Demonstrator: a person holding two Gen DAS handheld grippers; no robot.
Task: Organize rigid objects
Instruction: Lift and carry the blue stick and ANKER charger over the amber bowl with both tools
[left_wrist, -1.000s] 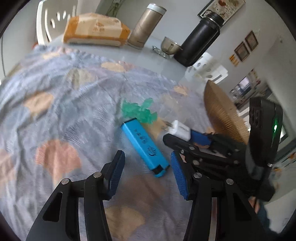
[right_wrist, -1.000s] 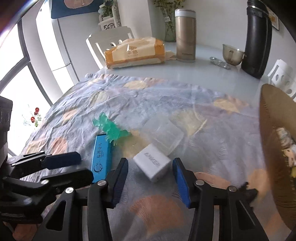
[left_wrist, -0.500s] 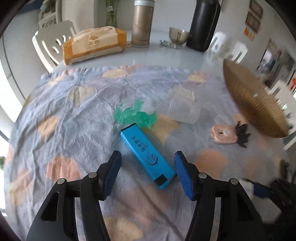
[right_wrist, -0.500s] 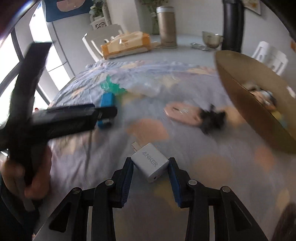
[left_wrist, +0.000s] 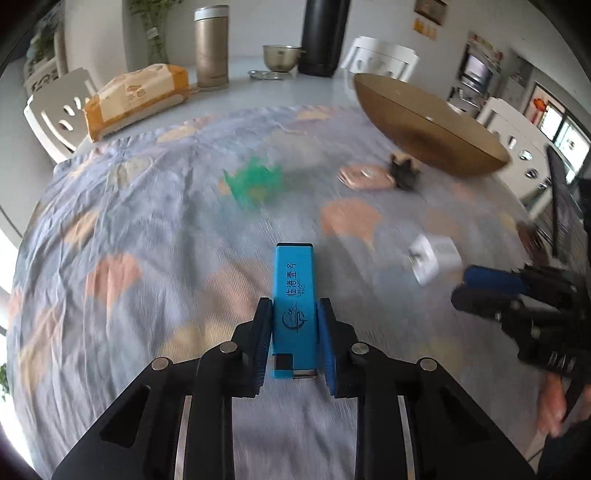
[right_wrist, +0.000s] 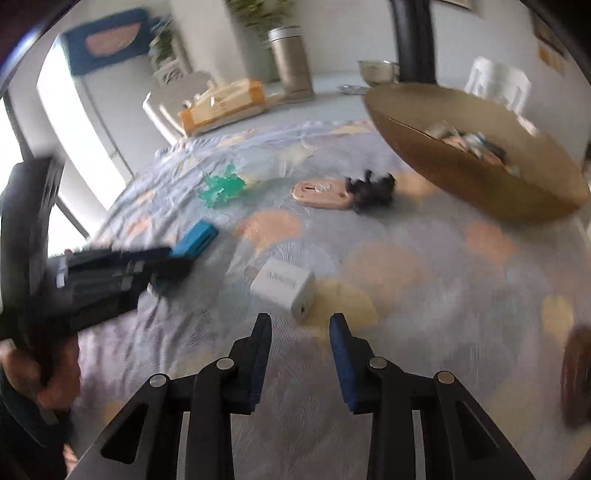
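Blue rectangular lighter (left_wrist: 294, 295) is sitting clamped between the left gripper (left_wrist: 294, 339) fingers above the patterned cloth worktop (left_wrist: 147, 240). White plastic charger cube (right_wrist: 283, 287) is lying at 12 o'clock of the right gripper (right_wrist: 300, 350), whose narrow fingers are closing on nothing.

Bright blue lighter (left_wrist: 294, 299) with dark print — white charger (right_wrist: 282, 287) on a grey-blue cloth (left_wrist: 147, 229), peach blotches.
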